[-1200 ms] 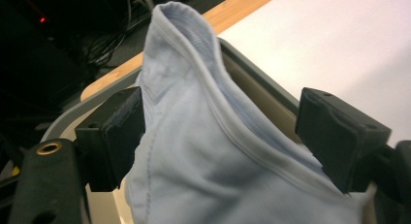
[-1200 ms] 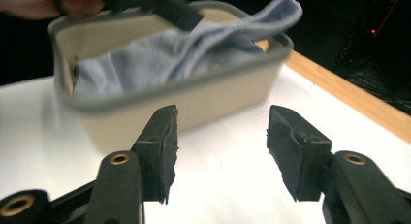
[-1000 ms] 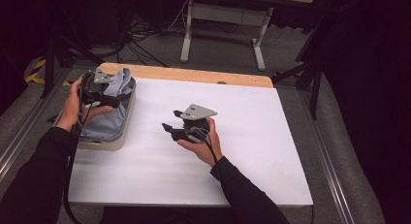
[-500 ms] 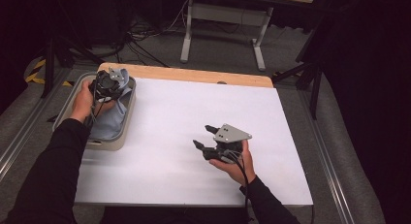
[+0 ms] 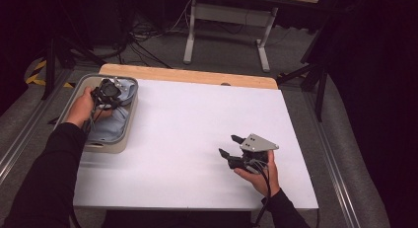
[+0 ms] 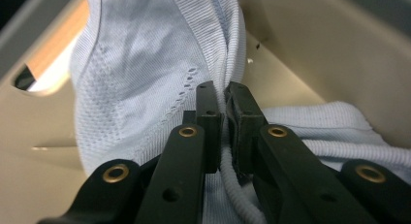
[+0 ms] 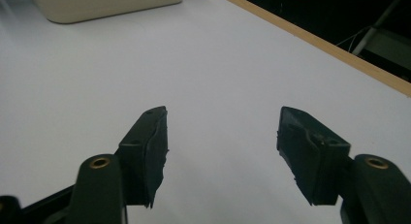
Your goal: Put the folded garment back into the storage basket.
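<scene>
The white rectangular tabletop (image 5: 197, 139) is evenly lit from above; the surroundings fall to near black. The high view is soft and grainy. The pale blue knitted cloth (image 6: 145, 64) is sharp, the near black jaws blurred.

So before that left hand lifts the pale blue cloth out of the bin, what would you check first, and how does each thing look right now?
1. Grip: the left gripper has just been closing, and its fingers now pinch a fold of the pale blue cloth. Ok.
2. How much is caught: a thin ridge of fabric; whether it holds under the cloth's weight, cannot tell.
3. Cloth free to rise: it lies loosely in the beige bin, draped against a wall; snagging underneath, cannot tell.
4. Right gripper: open, empty, over the white table, well away from the bin. Ok.
5. Landing space: the white surface beside the bin looks bare. Ok.
</scene>
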Available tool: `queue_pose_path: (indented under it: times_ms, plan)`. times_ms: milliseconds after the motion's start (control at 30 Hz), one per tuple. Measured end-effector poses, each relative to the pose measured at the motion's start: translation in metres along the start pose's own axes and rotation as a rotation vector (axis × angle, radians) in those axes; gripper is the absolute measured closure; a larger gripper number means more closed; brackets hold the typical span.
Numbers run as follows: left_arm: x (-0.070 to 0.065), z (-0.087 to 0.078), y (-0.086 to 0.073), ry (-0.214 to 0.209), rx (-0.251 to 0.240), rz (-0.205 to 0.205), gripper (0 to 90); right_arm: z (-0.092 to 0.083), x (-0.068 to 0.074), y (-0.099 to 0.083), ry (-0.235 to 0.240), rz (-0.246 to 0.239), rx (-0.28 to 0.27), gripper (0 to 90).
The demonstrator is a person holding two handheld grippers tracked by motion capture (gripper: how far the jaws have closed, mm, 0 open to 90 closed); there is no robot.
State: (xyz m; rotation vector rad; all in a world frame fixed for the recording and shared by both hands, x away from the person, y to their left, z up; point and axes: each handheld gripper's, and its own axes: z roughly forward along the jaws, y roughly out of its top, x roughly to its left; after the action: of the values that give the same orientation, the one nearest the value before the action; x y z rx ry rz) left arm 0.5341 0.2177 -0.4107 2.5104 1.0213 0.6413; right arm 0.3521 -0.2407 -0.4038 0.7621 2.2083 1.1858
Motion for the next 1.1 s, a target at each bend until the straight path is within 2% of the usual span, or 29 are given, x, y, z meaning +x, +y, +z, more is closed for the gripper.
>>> queue_pose_path:
  times_ms: [167,267,300,333,433,500,567,600,667,700,767,867,900,933,967,1033,1100]
  plan:
    - [0.0,0.006,-0.002,-0.009,0.007,-0.014,84.6,-0.005,-0.003,-0.005,-0.018,0.002,0.007,35.3]
    - [0.0,0.004,-0.002,-0.004,-0.011,-0.03,84.3,-0.006,-0.002,-0.008,-0.018,-0.006,0.011,34.6]
    - [0.001,0.002,-0.003,0.004,-0.03,-0.038,83.5,-0.006,-0.002,-0.008,-0.022,-0.013,0.016,34.5]
    - [0.001,-0.001,-0.003,0.005,-0.057,-0.051,78.8,-0.006,-0.002,-0.009,-0.023,-0.015,0.014,34.2]
    - [0.003,-0.01,-0.004,-0.007,-0.116,-0.064,74.7,-0.008,-0.004,-0.01,-0.025,-0.009,0.009,33.6]
    - [0.005,-0.019,-0.005,0.025,-0.151,-0.076,67.6,-0.01,-0.006,-0.01,-0.031,-0.003,0.004,33.3]
    - [0.008,-0.027,-0.007,0.034,-0.191,-0.094,65.7,-0.012,-0.008,-0.011,-0.035,0.003,0.001,32.7]
    - [0.009,-0.03,-0.009,0.042,-0.203,-0.107,61.5,-0.014,-0.008,-0.011,-0.038,0.01,-0.002,32.6]
    - [0.012,-0.036,-0.012,0.026,-0.229,-0.115,60.1,-0.016,-0.009,-0.012,-0.043,0.01,-0.005,32.6]
    - [0.013,-0.038,-0.014,0.036,-0.236,-0.126,59.9,-0.016,-0.009,-0.012,-0.044,0.01,-0.006,32.5]
    - [0.016,-0.043,-0.018,0.048,-0.251,-0.138,61.9,-0.018,-0.01,-0.013,-0.051,0.01,-0.007,32.5]
    - [0.016,-0.044,-0.021,0.036,-0.247,-0.14,68.7,-0.019,-0.01,-0.014,-0.054,0.012,-0.011,32.4]
    - [0.016,-0.043,-0.022,0.033,-0.238,-0.135,68.7,-0.02,-0.01,-0.014,-0.056,0.01,-0.014,32.5]
    - [0.017,-0.04,-0.024,0.027,-0.213,-0.125,75.3,-0.021,-0.01,-0.014,-0.06,0.009,-0.022,32.3]
    - [0.017,-0.04,-0.024,0.027,-0.213,-0.125,78.5,-0.021,-0.01,-0.014,-0.06,0.009,-0.022,32.3]
    - [0.017,-0.032,-0.027,0.006,-0.184,-0.133,81.4,-0.021,-0.009,-0.014,-0.065,0.006,-0.02,32.3]
    - [0.016,-0.027,-0.027,0.006,-0.163,-0.131,85.8,-0.02,-0.009,-0.015,-0.067,-0.001,-0.014,32.2]
